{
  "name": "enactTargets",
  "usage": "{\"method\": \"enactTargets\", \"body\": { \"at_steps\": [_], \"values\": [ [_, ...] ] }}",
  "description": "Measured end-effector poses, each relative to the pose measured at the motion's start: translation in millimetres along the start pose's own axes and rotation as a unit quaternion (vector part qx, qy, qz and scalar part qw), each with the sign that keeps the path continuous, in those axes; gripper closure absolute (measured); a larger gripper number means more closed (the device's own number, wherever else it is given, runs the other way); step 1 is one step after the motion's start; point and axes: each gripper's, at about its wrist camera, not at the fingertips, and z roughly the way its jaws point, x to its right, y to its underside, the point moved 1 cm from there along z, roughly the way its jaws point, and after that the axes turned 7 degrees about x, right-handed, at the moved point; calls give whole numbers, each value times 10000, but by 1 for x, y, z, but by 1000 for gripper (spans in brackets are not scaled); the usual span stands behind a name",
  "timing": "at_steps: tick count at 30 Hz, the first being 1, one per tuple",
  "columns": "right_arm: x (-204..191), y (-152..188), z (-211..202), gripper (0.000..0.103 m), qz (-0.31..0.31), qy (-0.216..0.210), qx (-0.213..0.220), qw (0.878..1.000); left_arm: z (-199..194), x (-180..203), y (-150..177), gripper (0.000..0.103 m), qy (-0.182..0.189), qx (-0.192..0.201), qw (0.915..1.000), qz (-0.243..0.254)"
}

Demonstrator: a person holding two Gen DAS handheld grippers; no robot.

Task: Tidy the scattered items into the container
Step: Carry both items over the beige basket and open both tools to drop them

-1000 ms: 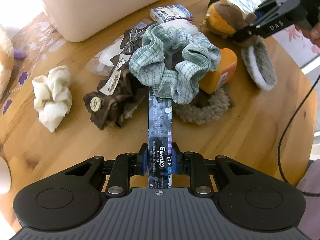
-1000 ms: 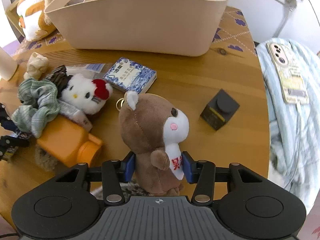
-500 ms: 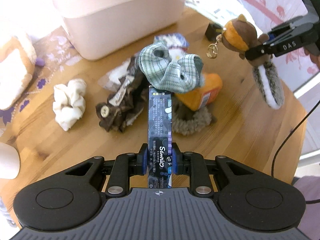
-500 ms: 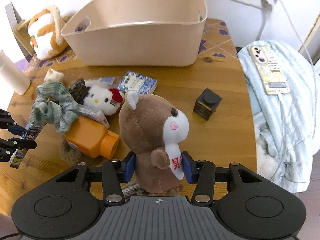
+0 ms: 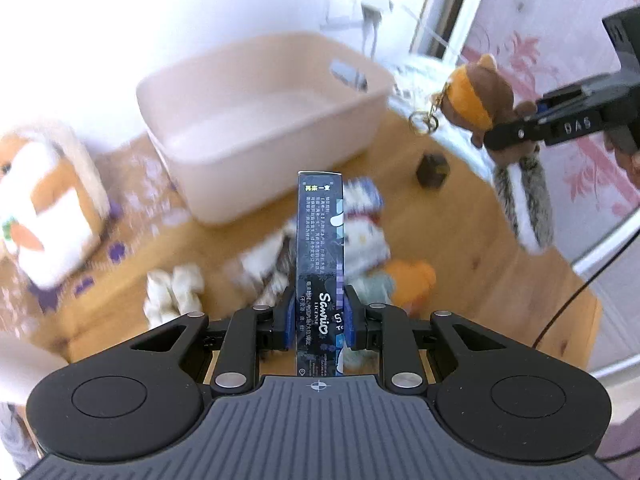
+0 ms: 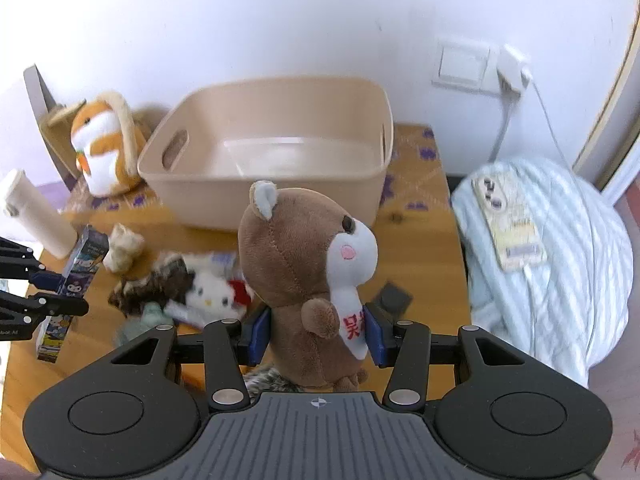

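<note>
so, left wrist view first: the left gripper (image 5: 319,317) is clamped on a long dark box (image 5: 320,256) near its lower end, held up in the air over the table (image 5: 460,280). its long axis runs straight out along the fingers, far end aimed at the beige tub (image 5: 256,120) beyond. looks like light, stiff card, so the flat side faces are the place to pinch it, and i'd guess a hard squeeze would dent it. the clutter under it is blurry, but a white kitty plush (image 5: 362,240) and an orange bottle (image 5: 412,280) show through.

right wrist view: the right gripper (image 6: 316,334) is squeezed around the body of a brown squirrel plush (image 6: 304,272), held upright in the air, head up, face turned to the right. soft and light, it'll squash in the pads, so mid-body is a sensible hold, and its tail dangles below. the tub looks empty here and sits straight ahead. off to the left edge you can see the box tilted in the other gripper.
</note>
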Motion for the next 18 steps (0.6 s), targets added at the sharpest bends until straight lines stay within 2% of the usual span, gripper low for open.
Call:
{"method": "enactTargets", "body": {
  "at_steps": [1,9,12,18],
  "values": [
    [0,-5,-1,58,-4,-3,56,10000,-1,-2,-7,80,-132,78,9998,-95],
    [3,-55,-1,58,137,-50,518,9985,11,-17,-64,80,-334,485,9981,-171],
    [7,-75,4,58,225,-89,679,9974,17,-24,-86,80,-372,629,9971,-221],
    [14,-115,25,58,422,-198,920,9947,43,-45,-126,80,-689,764,9938,-425]
  ]
}}
